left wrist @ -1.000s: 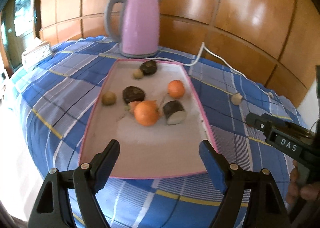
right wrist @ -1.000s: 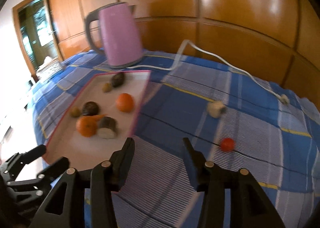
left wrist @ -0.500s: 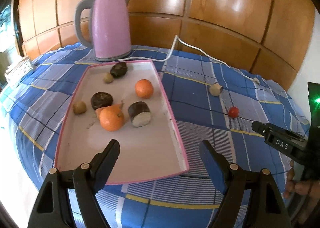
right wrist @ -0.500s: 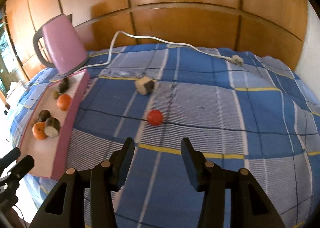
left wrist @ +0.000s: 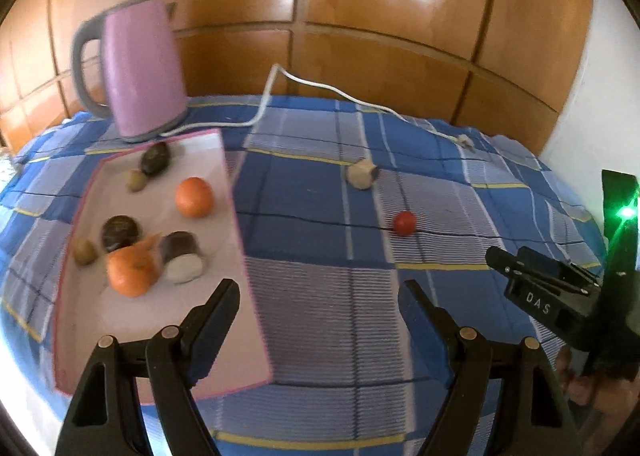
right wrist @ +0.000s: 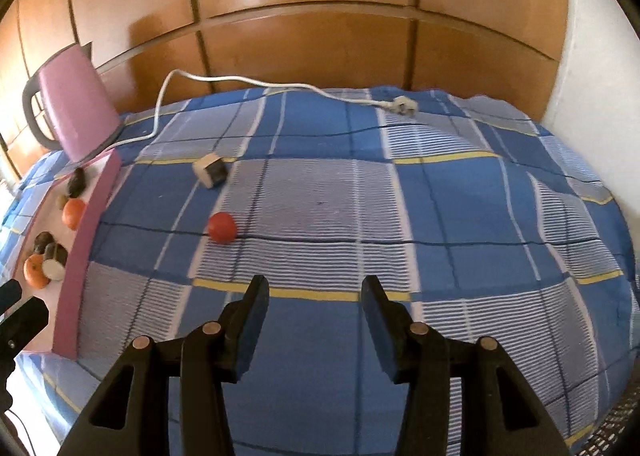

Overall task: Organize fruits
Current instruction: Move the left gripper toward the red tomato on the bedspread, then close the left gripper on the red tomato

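Observation:
A pink-rimmed tray [left wrist: 244, 256] [right wrist: 86, 240] on the blue checked cloth holds two oranges [left wrist: 194, 196] [left wrist: 132, 271], dark cut pieces [left wrist: 182, 262] and small brown fruits. A small red fruit [left wrist: 405, 222] [right wrist: 222, 227] and a cut beige-and-dark piece [left wrist: 362, 174] [right wrist: 210, 171] lie loose on the cloth right of the tray. My left gripper [left wrist: 320, 316] is open and empty over the tray's near right corner. My right gripper [right wrist: 316, 316] is open and empty, near and right of the red fruit; its body shows in the left wrist view [left wrist: 552, 292].
A pink kettle [left wrist: 140, 67] [right wrist: 76, 111] stands behind the tray, against the wooden panel wall. Its white cord [left wrist: 320, 85] [right wrist: 260, 85] runs across the back of the cloth to a loose plug [right wrist: 404, 104]. A white wall is at the right.
Both grippers have swung right. The tray has slid to the left in both views, and the loose red fruit and cut piece now sit nearer the middle. Both stay open.

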A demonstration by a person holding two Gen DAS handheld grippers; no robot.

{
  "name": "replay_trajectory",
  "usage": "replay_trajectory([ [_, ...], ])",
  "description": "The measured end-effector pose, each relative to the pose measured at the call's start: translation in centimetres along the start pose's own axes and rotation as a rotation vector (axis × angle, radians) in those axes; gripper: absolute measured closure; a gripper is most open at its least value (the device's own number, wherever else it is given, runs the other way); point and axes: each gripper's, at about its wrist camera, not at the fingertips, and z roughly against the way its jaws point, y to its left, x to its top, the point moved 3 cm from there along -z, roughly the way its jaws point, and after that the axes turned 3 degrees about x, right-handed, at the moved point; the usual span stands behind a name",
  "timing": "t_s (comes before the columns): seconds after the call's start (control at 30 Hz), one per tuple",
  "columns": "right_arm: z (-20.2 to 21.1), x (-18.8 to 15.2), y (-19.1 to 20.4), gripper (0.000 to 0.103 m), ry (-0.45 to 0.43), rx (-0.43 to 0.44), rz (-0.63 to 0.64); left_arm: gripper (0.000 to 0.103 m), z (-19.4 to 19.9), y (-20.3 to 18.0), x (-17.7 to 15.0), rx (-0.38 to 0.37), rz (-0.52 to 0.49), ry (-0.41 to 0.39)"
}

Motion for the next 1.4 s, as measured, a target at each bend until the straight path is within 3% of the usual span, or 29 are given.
replay_trajectory([
  [0.2, 0.1, 0.0, -1.1, 0.054, -0.002, -0.014, -0.02, 0.023, -2.1, -2.2, 1.2, -0.05, -0.041, 0.018],
  [0.43, -0.1, -0.2, -1.9, 0.054, 0.005, -0.024, -0.028, 0.034, -5.5, -4.3, 3.1, -0.106, -0.057, 0.07],
  [1.03, -0.3, -0.4, -4.5, 0.054, 0.019, -0.059, -0.059, 0.037, -10.9, -8.2, 5.2, -0.082, -0.09, 0.122],
  [1.07, -0.2, -0.4, -4.6, 0.054, 0.018, -0.06, -0.06, 0.039, -11.4, -8.5, 5.2, -0.085, -0.1, 0.131],
  [1.13, -0.2, -0.5, -4.8, 0.054, 0.018, -0.064, -0.06, 0.062, -12.4, -9.0, 4.9, -0.07, -0.125, 0.151],
  [1.2, -0.1, -0.5, -4.9, 0.054, 0.017, -0.067, -0.063, 0.076, -13.5, -8.9, 4.4, -0.066, -0.121, 0.185],
  [1.4, -0.1, -0.6, -5.1, 0.054, 0.019, -0.067, -0.066, 0.078, -12.5, -7.7, 3.9, -0.093, -0.086, 0.146],
])
